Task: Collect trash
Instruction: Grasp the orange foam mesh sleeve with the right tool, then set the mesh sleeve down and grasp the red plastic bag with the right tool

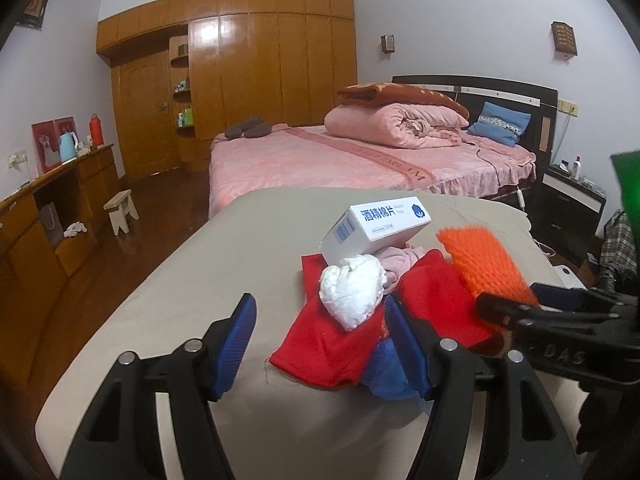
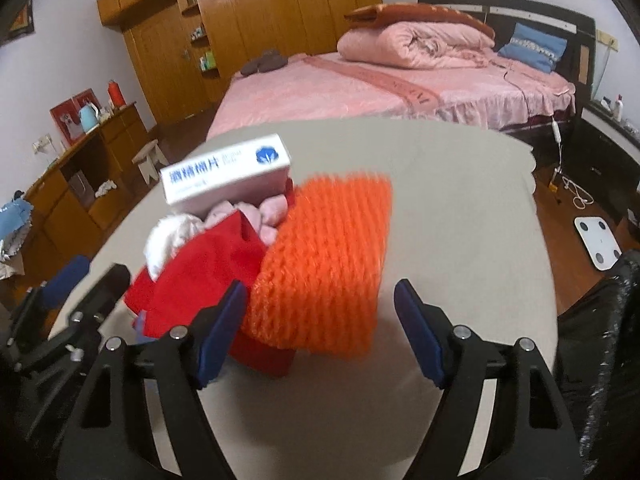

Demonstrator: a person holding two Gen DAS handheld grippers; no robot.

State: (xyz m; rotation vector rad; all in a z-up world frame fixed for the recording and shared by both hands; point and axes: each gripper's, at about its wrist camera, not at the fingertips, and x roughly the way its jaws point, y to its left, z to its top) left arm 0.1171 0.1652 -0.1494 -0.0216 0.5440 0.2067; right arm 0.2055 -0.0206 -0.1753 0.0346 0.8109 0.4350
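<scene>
A pile lies on a beige-covered table (image 1: 224,264): a white box with blue print (image 1: 376,228), a crumpled white paper wad (image 1: 354,292), a red cloth (image 1: 332,344), pink cloth (image 1: 396,262) and an orange foam net (image 1: 488,268). My left gripper (image 1: 320,340) is open, its fingers either side of the red cloth just below the wad. In the right wrist view the box (image 2: 226,172), red cloth (image 2: 204,268) and orange net (image 2: 324,264) show. My right gripper (image 2: 320,332) is open around the near end of the net.
A black trash bag (image 2: 600,344) hangs at the table's right edge. A pink bed (image 1: 340,156) stands behind the table, a wooden desk (image 1: 48,216) on the left, a small stool (image 1: 120,210) and a white scale (image 2: 598,246) on the floor.
</scene>
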